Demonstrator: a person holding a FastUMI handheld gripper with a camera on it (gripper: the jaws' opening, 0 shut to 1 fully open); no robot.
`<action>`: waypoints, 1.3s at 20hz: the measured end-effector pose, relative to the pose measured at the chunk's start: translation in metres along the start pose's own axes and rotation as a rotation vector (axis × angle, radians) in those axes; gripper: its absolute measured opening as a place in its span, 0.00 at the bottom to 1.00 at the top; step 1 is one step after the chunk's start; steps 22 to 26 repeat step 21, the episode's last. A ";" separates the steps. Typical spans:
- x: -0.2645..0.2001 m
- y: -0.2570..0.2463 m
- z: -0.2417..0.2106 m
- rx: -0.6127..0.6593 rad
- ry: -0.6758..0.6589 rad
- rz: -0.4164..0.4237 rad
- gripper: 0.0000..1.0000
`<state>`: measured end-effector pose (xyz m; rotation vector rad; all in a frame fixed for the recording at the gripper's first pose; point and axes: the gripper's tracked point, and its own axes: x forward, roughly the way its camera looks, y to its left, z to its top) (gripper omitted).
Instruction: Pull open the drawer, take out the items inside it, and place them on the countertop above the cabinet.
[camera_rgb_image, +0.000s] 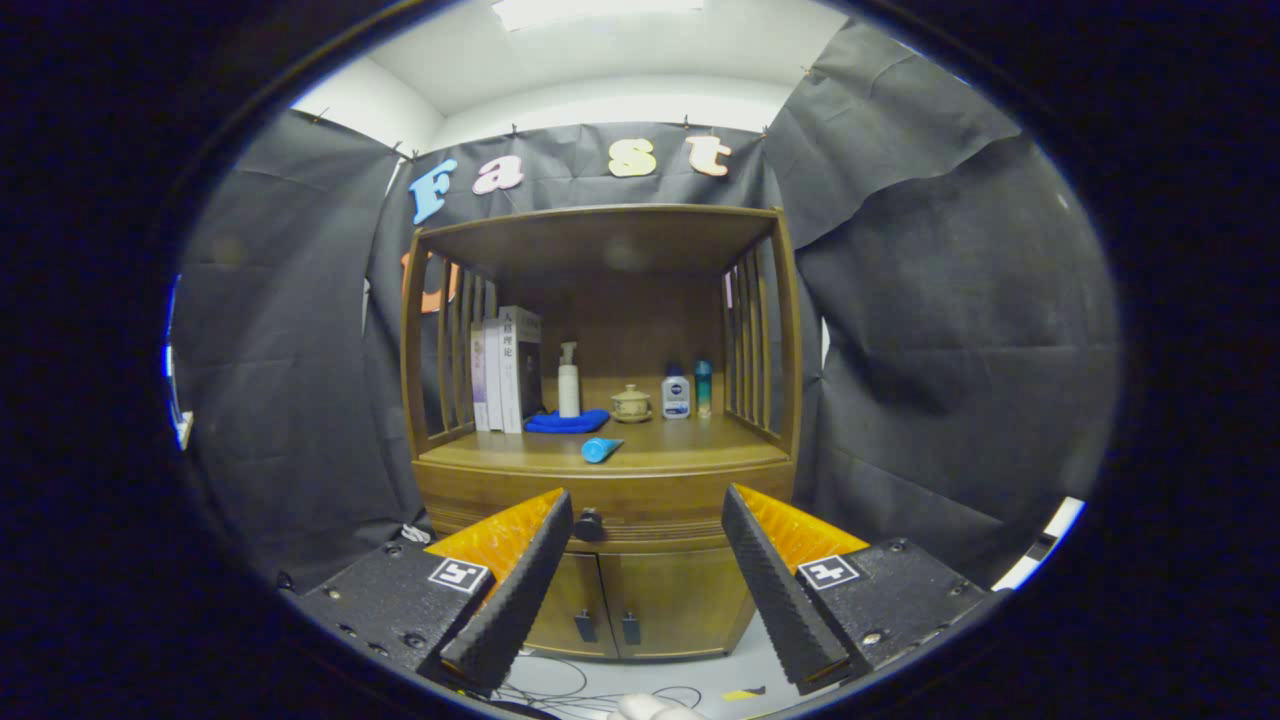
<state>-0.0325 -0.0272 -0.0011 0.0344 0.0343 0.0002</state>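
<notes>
Drawer (640, 515) shut, in cabinet (600, 470) front below countertop (690, 450), above two lower doors (610, 600). Gripper (648, 510) spread wide, holding nothing, touching nothing; drawer face seen between fingers. Drawer knob (589, 523) just beside left fingertip. On countertop: books (508, 368), pump bottle (568, 380), blue cloth (567, 422), small pot (631, 403), blue tube (600, 449).

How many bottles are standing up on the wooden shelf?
3. A tall white pump bottle stands behind the blue cloth, beside the books. A small white bottle and a teal bottle stand together right of the little pot. The tongs are open.
</notes>
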 end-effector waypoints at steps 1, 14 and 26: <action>0.000 -0.002 0.000 0.001 0.002 -0.004 0.98; -0.006 -0.001 0.015 -0.007 -0.025 0.002 0.98; -0.006 0.002 0.011 -0.013 -0.018 0.009 0.98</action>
